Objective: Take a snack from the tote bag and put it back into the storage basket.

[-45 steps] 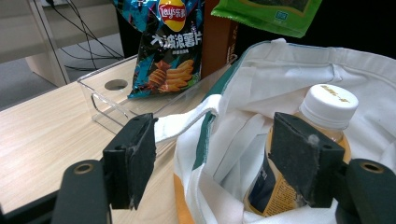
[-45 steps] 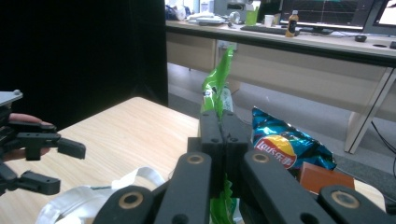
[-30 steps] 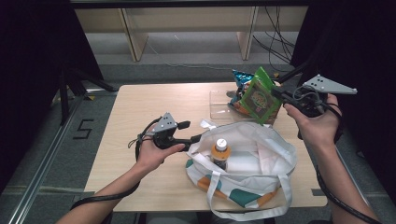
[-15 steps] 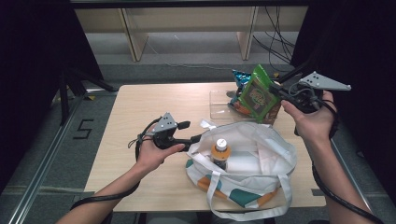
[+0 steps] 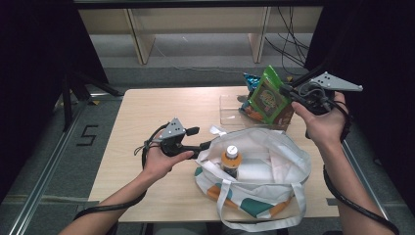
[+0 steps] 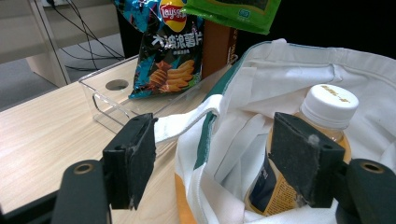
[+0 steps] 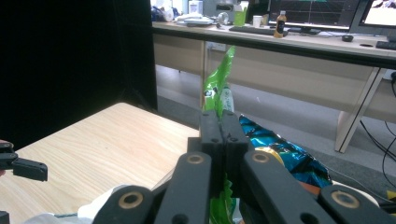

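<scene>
We read "Lay's" on the red and yellow roundel at the top of the blue crisp bag (image 6: 168, 46) in the left gripper view. Beneath that logo we see a line of large white Chinese characters, which look like 大波浪薯片, printed above a picture of ridged crisps. On the floor left of the table, in the high view, we make out a pale numeral "5" (image 5: 86, 135). The drink bottle (image 6: 299, 154) in the tote bag carries brownish marks on its white cap and small print on its label, both too small for us to read.
</scene>
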